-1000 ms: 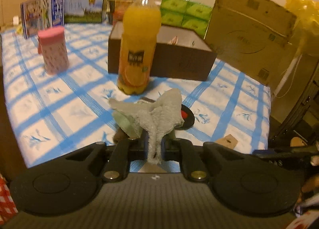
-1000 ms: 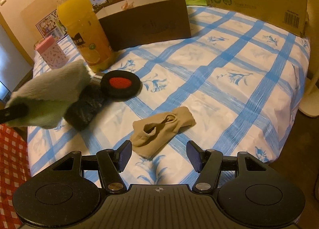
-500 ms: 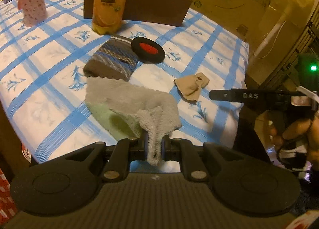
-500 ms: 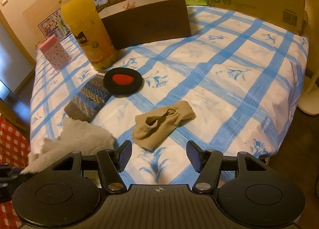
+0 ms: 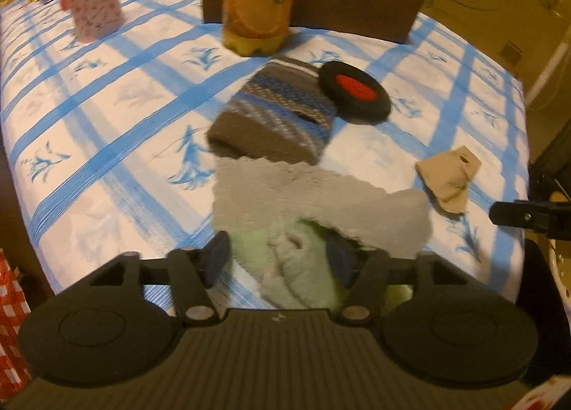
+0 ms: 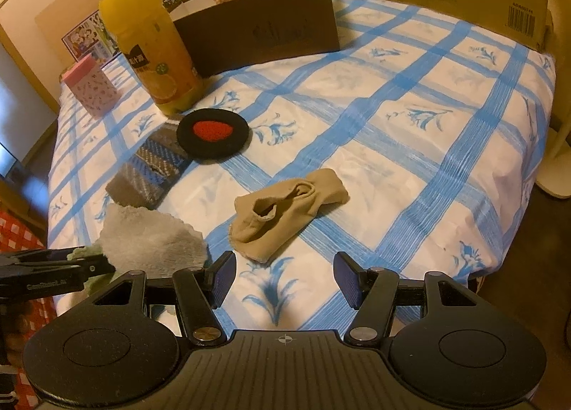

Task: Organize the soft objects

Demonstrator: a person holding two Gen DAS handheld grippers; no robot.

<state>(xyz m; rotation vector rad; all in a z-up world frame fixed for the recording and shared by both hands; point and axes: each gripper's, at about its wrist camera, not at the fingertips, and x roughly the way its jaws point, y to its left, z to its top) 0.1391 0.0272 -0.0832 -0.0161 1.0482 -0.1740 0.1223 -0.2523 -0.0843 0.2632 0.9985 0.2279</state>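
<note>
- My left gripper has just been opening; the fluffy grey cloth lies loose between its jaws, just beside the striped sock.
- My right gripper hovers apart and empty; the beige sock remains unplaced.

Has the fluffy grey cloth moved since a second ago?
Yes. The grey cloth came down from beside the orange bottle to the table's near edge, below the striped sock.
</note>
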